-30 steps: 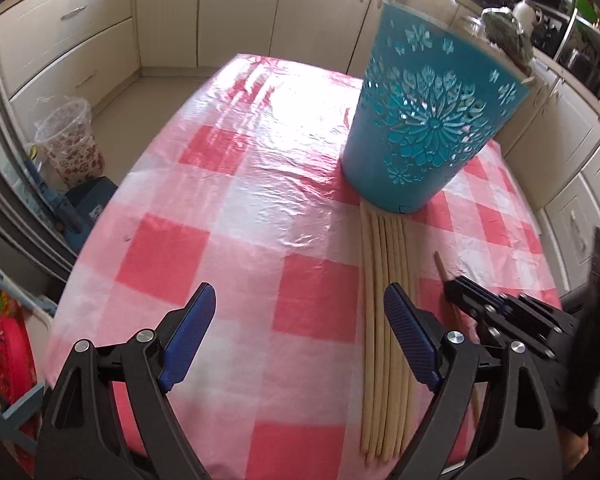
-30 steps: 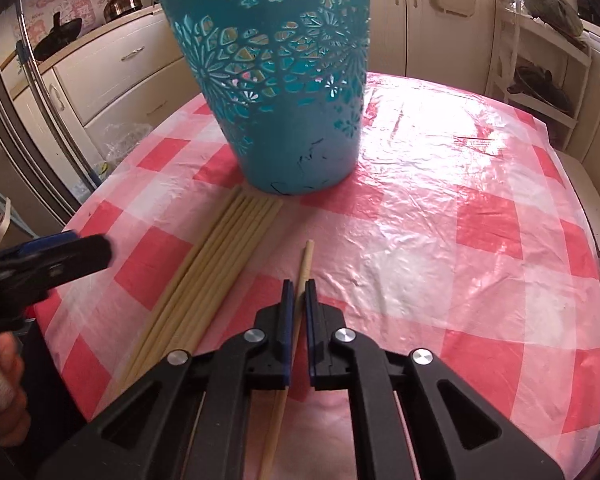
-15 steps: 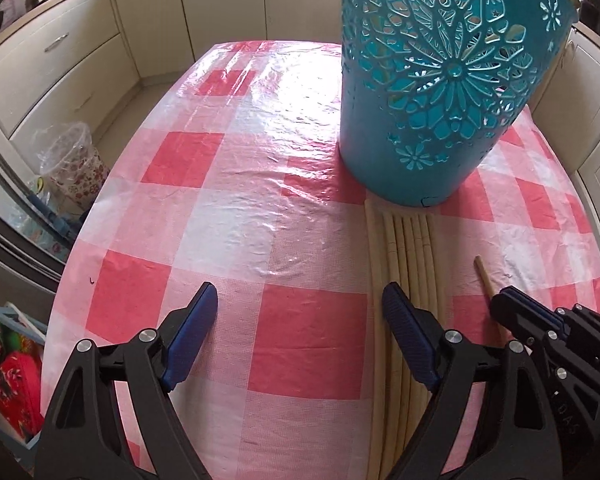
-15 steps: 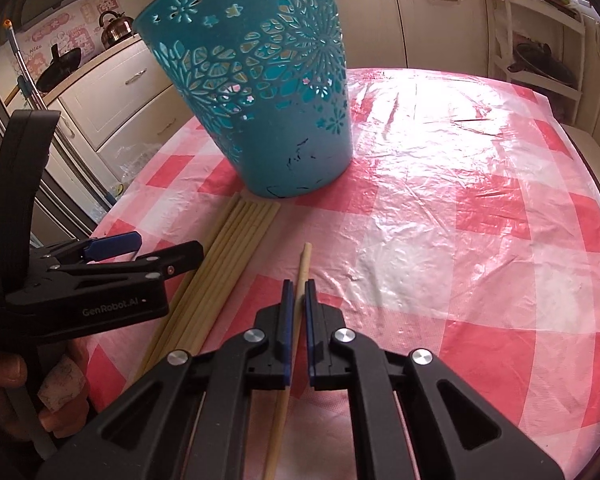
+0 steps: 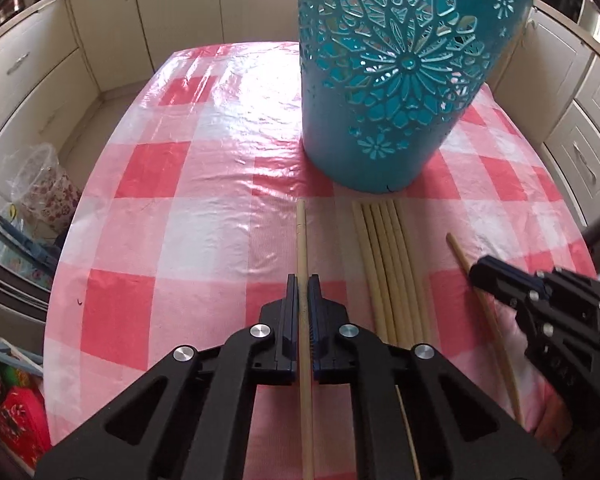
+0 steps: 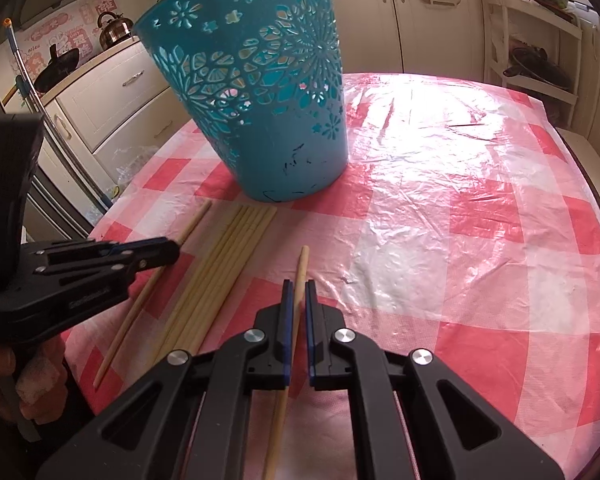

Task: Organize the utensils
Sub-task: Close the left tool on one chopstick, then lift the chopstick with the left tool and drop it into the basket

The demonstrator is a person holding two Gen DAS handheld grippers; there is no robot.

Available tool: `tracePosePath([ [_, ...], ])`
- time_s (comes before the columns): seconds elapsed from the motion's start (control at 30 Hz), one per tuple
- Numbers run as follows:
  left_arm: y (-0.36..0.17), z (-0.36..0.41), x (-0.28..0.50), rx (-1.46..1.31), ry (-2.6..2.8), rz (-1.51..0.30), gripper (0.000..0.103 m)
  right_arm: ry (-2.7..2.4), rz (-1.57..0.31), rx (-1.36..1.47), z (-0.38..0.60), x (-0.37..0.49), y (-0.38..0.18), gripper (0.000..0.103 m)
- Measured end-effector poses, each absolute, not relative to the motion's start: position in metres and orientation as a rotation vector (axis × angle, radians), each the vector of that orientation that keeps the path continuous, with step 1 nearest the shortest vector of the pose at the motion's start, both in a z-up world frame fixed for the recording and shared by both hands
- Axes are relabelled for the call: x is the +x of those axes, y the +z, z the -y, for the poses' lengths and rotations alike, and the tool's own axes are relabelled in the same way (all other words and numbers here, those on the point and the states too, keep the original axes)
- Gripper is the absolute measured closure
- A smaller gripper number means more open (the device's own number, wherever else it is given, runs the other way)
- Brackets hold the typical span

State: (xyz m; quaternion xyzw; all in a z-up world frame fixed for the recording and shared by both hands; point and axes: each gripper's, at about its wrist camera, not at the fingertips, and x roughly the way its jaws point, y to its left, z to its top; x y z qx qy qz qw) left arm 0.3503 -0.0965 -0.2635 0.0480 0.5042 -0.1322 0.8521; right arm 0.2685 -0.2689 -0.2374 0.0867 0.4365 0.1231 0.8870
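Now two thin pale wooden chopsticks are each pinched in a gripper, both just above or on the tabletop. One wooden chopstick (image 5: 302, 264) runs straight between the blue pads of the left gripper (image 5: 303, 280), whose jaws have just been closing and now press on it; its far tip points toward the basket. The second wooden chopstick (image 6: 297, 280) sits clamped in the right gripper (image 6: 296, 286), jaws pressed tight on the stick, tip sticking out fwd.

Btw the two lies a bundle of pale wooden chopsticks (image 5: 392, 264), side by side, flat on the cloth, far ends just beside the base of the teal plastic basket with cut-out flower pattern (image 5: 396, 80). Basket stands upright, w/ another stick leaning out at its rim.

All on a table w/ red-and-white checked plastic cloth (image 5: 172, 208), glossy, wrinkled.

Writing: pale lettering on the side of the left gripper in the right wrist view, too blurred to read for sure. Pink stickers (image 6: 88, 24) w/ characters on the wall behind a metal kettle (image 6: 114, 26), not legible.

Around: cream kitchen cabinets (image 5: 32, 80), a clear plastic bag w/ floral print (image 5: 44, 188) on the floor left of the table.
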Motion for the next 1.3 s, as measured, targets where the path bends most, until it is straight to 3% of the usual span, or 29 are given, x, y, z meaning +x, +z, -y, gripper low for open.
tracePosePath([
  [0.1, -0.263, 0.093, 0.357, 0.096, -0.256, -1.089, 0.095, 0.262, -0.918, 0.168, 0.266, 0.270, -0.238, 0.094],
  [0.17, -0.263, 0.098, 0.363, 0.126, -0.222, -1.086, 0.081, 0.264, -0.916, 0.147, 0.263, 0.269, -0.237, 0.094],
  [0.23, -0.264, 0.104, 0.367, 0.158, -0.196, -1.075, 0.075, 0.267, -0.917, 0.140, 0.262, 0.269, -0.238, 0.094],
  [0.3, -0.263, 0.106, 0.369, 0.180, -0.188, -1.060, 0.075, 0.274, -0.918, 0.155, 0.264, 0.270, -0.239, 0.094],
  [0.37, -0.262, 0.108, 0.367, 0.176, -0.213, -1.056, 0.092, 0.281, -0.921, 0.178, 0.266, 0.271, -0.240, 0.094],
  [0.43, -0.262, 0.111, 0.363, 0.186, -0.214, -1.048, 0.098, 0.285, -0.921, 0.188, 0.268, 0.272, -0.240, 0.094],
  [0.93, -0.229, 0.088, 0.311, 0.117, -0.247, -0.976, 0.098, 0.201, -0.890, -0.042, 0.233, 0.262, -0.236, 0.095],
  [1.3, -0.119, 0.048, 0.295, -0.197, -0.443, -0.701, 0.098, 0.276, -0.911, 0.200, 0.265, 0.270, -0.241, 0.097],
])
